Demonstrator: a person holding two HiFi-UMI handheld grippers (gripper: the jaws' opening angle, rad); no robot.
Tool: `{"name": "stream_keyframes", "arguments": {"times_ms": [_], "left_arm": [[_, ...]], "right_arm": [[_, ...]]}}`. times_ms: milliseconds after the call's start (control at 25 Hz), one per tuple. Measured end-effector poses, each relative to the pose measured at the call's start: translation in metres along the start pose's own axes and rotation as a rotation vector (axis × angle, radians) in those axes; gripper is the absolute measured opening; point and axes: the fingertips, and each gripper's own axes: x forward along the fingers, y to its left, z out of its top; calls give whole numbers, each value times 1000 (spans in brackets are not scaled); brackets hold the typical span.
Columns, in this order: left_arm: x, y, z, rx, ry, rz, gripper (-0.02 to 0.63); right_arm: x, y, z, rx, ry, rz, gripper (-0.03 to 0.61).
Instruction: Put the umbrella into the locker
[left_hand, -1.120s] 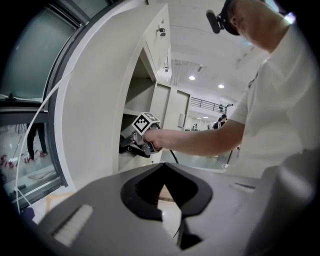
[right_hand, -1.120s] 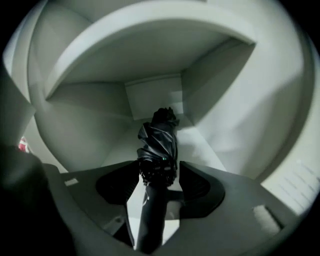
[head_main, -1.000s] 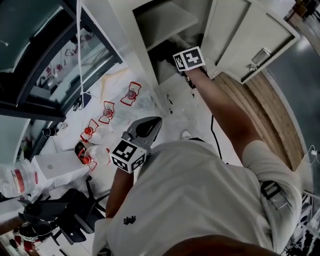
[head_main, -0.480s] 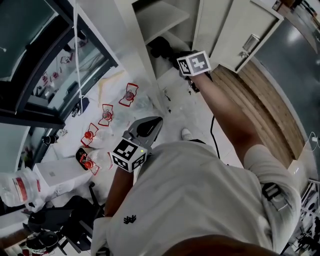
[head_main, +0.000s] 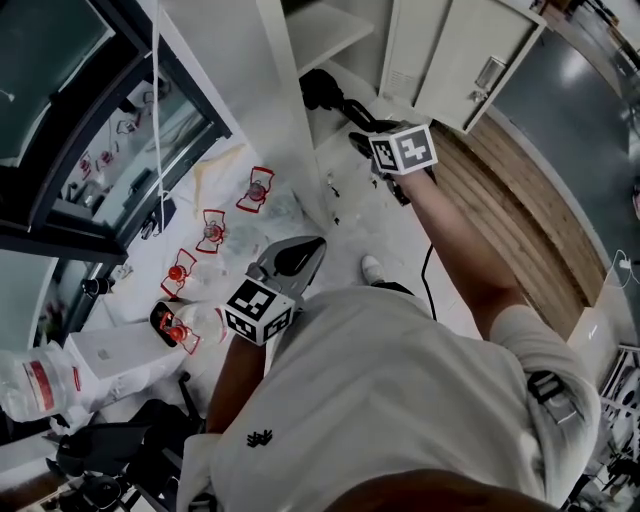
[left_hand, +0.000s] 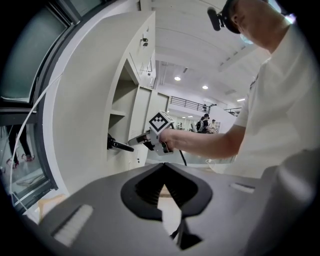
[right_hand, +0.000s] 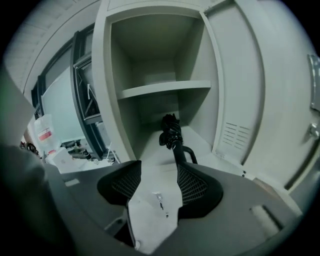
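The black folded umbrella lies on the floor of the open white locker, below its shelf, with its handle pointing outward. My right gripper hovers just outside the locker mouth, a short way from the handle. Its jaws stand apart and are closing, with nothing between them. The left gripper view shows the umbrella's handle poking from the locker and the right gripper clear of it. My left gripper is held low near my body, shut and empty.
The locker door stands swung open on the right. Several red-and-white packets lie on white sheeting on the floor at left, beside a glass wall. A white box and a black cable are nearby.
My right gripper has drawn back out of the locker toward me, leaving the umbrella inside. The left gripper has kept about the same place in the picture.
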Motion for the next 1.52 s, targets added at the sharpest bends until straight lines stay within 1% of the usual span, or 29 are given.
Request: {"name": "stream_keyframes", "arguments": {"times_ms": [440, 600, 760, 920, 1160, 1520], "left_arm": [[-27, -15, -18, 5, -1, -49, 54], [-35, -22, -24, 9, 2, -66, 54], [-45, -27, -34, 5, 8, -79, 54], [-53, -28, -45, -1, 16, -86, 54], [-61, -38, -53, -10, 20, -100, 54], [-72, -48, -64, -12, 29, -113, 54]], "right_arm": [[-52, 49, -51, 54, -9, 11, 184], [-70, 70, -70, 74, -18, 21, 182], [-84, 93, -91, 86, -23, 30, 156], [-99, 111, -106, 121, -29, 46, 155], [-124, 126, -124, 140, -46, 40, 58], [-141, 151, -139, 139, -51, 53, 34]]}}
